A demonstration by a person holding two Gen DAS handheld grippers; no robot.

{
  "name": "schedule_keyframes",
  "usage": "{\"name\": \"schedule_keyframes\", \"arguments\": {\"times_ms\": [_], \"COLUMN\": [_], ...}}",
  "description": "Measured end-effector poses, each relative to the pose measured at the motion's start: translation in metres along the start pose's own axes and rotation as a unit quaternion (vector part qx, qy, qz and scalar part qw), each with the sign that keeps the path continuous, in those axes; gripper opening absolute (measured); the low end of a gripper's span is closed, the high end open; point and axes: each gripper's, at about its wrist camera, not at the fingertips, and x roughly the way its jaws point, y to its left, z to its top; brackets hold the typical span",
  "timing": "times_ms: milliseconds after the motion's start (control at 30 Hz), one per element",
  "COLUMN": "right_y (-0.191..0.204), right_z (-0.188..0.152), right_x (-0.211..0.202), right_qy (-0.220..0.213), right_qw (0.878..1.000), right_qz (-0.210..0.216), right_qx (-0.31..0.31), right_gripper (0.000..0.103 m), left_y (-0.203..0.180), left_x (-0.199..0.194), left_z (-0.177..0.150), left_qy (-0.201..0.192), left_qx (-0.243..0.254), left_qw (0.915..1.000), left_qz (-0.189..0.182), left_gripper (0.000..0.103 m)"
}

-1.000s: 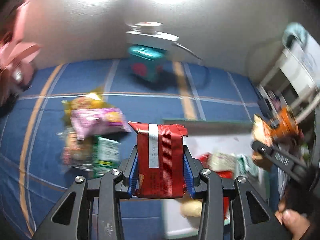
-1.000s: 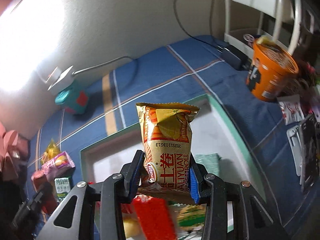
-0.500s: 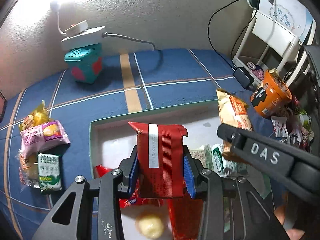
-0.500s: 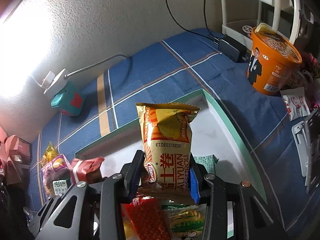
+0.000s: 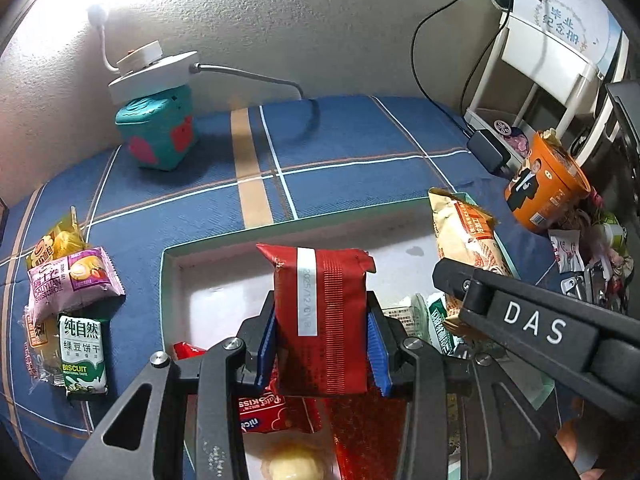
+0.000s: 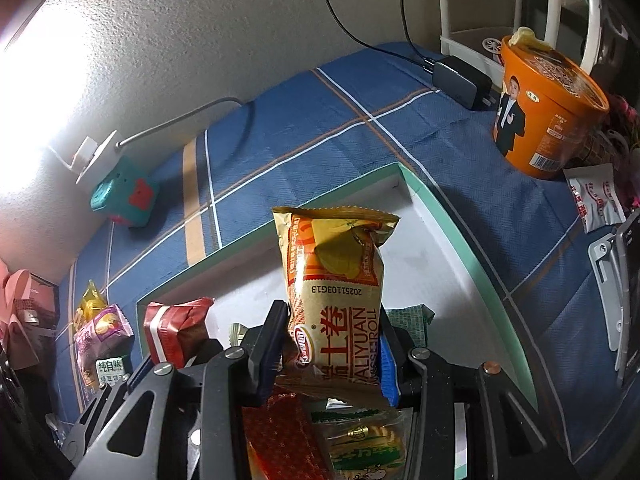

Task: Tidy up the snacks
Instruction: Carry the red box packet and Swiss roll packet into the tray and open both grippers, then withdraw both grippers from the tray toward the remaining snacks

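My left gripper point(image 5: 322, 354) is shut on a red snack packet point(image 5: 322, 320) and holds it above the green-rimmed white box point(image 5: 208, 242). My right gripper point(image 6: 334, 354) is shut on a gold Swiss-roll packet point(image 6: 338, 300) over the same box point(image 6: 448, 224). The right gripper and its gold packet point(image 5: 466, 236) show at the right of the left wrist view. The red packet point(image 6: 176, 332) shows at the left of the right wrist view. Several packets lie in the box under both grippers. A purple packet point(image 5: 74, 282), a green biscuit packet point(image 5: 82, 354) and yellow ones lie on the blue cloth to the left.
An orange instant-noodle cup point(image 6: 548, 108) stands right of the box, with a black charger point(image 6: 462, 82) behind it. A teal cube with a white lamp base point(image 5: 158, 136) stands at the back left by the wall. A white rack point(image 5: 548, 52) is at the far right.
My left gripper has swung from the loose packets on the cloth to over the box, with the red packet in it. My right gripper has moved slightly forward over the box.
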Motion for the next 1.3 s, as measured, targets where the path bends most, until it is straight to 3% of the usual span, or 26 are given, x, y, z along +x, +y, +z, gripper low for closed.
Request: {"name": "schedule_keyframes", "arguments": {"times_ms": [400,467,533,767,1000,1200,1300], "right_y": [0.007,0.008,0.010,0.011,0.018,0.032,0.045], "right_z": [0.001,0.002,0.002,0.005,0.006,0.000,-0.004], "right_x": [0.001,-0.002,-0.005,-0.024,-0.030,-0.020,-0.018], "right_qy": [0.007,0.006,0.004,-0.014,-0.019,0.000,0.005], "right_qw": [1.000,1.000,1.000,1.000,0.999,0.999,0.998], "right_qz": [-0.001,-0.002,-0.006,-0.010,-0.010,-0.010,-0.001], "right_qx": [-0.015,-0.017,-0.021,-0.023,-0.034,-0.050,-0.068], "right_gripper": [0.044,0.044,0.044,0.049,0.050,0.050,0.050], "left_y": [-0.002,-0.001,-0.001,0.006,0.045,0.090,0.111], "left_x": [-0.005,-0.008,-0.012,-0.033,-0.047,-0.047,-0.047], "left_z": [0.003,0.005,0.007,0.015,0.019,0.016,0.013], "left_qy": [0.000,-0.002,-0.004,-0.007,-0.008,-0.002,0.004], "left_qx": [0.003,0.001,0.000,-0.015,-0.078,-0.129,-0.155], "left_qw": [1.0000,1.0000,1.0000,0.9998,0.9966,0.9883,0.9840], "left_qz": [-0.005,-0.007,-0.009,-0.008,0.027,0.081,0.089], "left_gripper": [0.042,0.044,0.053,0.060,0.061,0.067,0.067]}}
